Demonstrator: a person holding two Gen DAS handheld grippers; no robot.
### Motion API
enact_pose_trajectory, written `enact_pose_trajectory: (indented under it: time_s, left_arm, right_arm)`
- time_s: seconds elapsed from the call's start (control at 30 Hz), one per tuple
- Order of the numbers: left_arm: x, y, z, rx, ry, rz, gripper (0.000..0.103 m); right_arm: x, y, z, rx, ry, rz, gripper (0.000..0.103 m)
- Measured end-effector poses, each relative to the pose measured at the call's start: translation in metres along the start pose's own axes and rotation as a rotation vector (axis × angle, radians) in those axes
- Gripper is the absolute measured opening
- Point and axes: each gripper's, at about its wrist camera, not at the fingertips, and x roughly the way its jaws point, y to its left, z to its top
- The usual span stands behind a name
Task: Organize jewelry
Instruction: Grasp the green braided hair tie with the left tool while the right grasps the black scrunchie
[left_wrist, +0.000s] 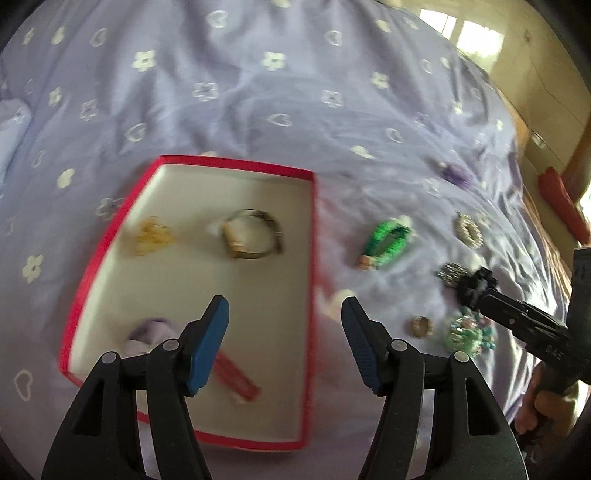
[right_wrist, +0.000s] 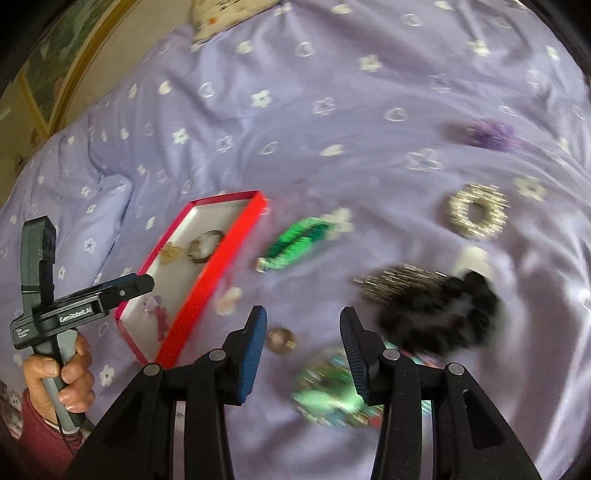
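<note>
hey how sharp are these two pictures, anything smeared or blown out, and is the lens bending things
Left wrist view: the red box and its bracelet are softly smeared, the window at top right is blown out, and the left tool is crisp. Right wrist view: heavier motion blur, worst on the black scrunchie and the beaded piece. Both are fisheye, bowing the bedspread with dark corners.

Left tongs (left_wrist: 285, 306) at lower centre of their own view, jaws apart and empty. Right tongs (right_wrist: 303, 317) likewise parted, empty. A hand (right_wrist: 64, 373) grips the left handle at lower left.
</note>
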Motion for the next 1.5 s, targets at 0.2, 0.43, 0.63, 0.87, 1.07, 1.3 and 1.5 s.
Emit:
enact_pose_trajectory:
  time_s: [0.2,0.43,0.63,0.87,1.07,1.3,1.5]
  left_arm:
    - [0.006,-0.033,-0.007,0.045,0.025,-0.033,0.063]
    - [0.014,-0.054,-0.012,0.078,0.05,-0.046,0.064]
    - [0.021,-0.069,-0.007,0.112,0.061,-0.048,0.067]
    - [0.04,-0.086,0.005,0.164,0.075,-0.042,0.069]
    - [0.064,-0.094,0.019,0.194,0.097,-0.037,0.069]
    - [0.099,-0.102,0.034,0.236,0.134,-0.01,0.069]
    - [0.123,-0.108,0.042,0.262,0.157,0.003,0.069]
  right_arm:
    - [-0.027,-0.027,-0.014,0.041,-0.026,-0.058,0.047]
    - [-0.043,-0.048,-0.022,0.079,-0.043,-0.097,0.053]
    - [-0.044,-0.055,-0.022,0.086,-0.05,-0.12,0.062]
    - [-0.035,-0.059,-0.017,0.071,-0.038,-0.134,0.074]
    - [-0.026,-0.06,-0.011,0.048,-0.025,-0.146,0.075]
    - [-0.009,-0.061,-0.005,0.004,0.013,-0.173,0.079]
    - [0.006,-0.063,-0.002,-0.007,0.048,-0.184,0.079]
